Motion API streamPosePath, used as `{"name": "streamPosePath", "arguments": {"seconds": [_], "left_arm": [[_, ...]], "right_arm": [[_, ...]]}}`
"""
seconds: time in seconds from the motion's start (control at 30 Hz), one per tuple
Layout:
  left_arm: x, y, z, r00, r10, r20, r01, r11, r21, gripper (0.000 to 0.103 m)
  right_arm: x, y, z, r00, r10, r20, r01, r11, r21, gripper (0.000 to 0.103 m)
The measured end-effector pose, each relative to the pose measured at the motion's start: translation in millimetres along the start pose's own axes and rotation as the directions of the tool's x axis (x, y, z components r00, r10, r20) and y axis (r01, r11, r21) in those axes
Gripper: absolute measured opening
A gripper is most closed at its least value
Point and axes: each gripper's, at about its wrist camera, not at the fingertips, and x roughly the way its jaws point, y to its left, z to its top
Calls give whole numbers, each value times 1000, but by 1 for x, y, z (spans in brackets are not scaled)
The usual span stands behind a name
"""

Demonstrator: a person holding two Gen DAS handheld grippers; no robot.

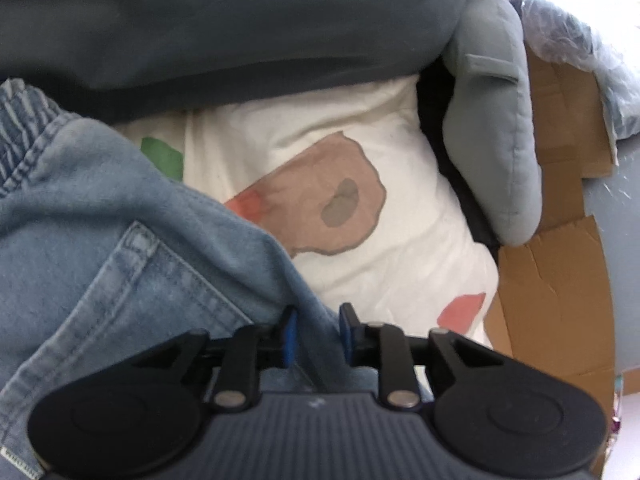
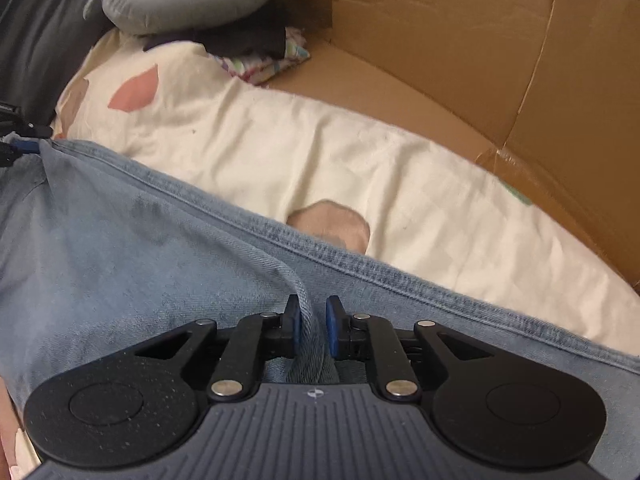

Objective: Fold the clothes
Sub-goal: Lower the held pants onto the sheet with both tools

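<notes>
Denim fills the near ground of both wrist views: a pair of light blue jeans (image 1: 120, 240) lies spread over a cream quilt (image 1: 320, 140) printed with brown, red and green patches. On the left, the left gripper (image 1: 318, 334) points down at the cloth with its jaws narrowly parted, a fold of the jeans running up between the blue pads (image 1: 290, 336); whether both pads press on that fold cannot be told. Near it the jeans show a stitched back pocket and, at the far left edge, a gathered elastic waistband. Beyond lie a dark grey cushion (image 1: 240, 20) and, further right, a pale grey stuffed pillow (image 1: 496, 120) leaning against flattened cardboard (image 1: 560, 280). In the right wrist view the right gripper (image 2: 313, 328) also stands over the jeans (image 2: 120, 248), its jaws a small gap apart with a raised ridge of denim between them; the left pad (image 2: 295, 326) touches the ridge, the right one looks slightly clear. Along the jeans' far edge runs a stitched seam, with the quilt (image 2: 280, 140) beyond it and an open cardboard box (image 2: 480, 40) to the right.
</notes>
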Motion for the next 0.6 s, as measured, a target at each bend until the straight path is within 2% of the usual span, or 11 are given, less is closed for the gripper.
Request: {"name": "streamPosePath", "arguments": {"seconds": [0.13, 0.37, 0.6], "left_arm": [[-4, -5, 2, 1000, 5, 23, -5, 1000, 19, 11], [-2, -4, 3, 999, -1, 42, 2, 1000, -16, 9], [5, -7, 6, 999, 14, 46, -15, 1000, 7, 8]], "right_arm": [[0, -1, 0, 1000, 4, 25, -5, 1000, 24, 8], [2, -6, -1, 999, 1, 44, -4, 998, 68, 7], [7, -7, 8, 999, -22, 47, 18, 997, 81, 7]]}}
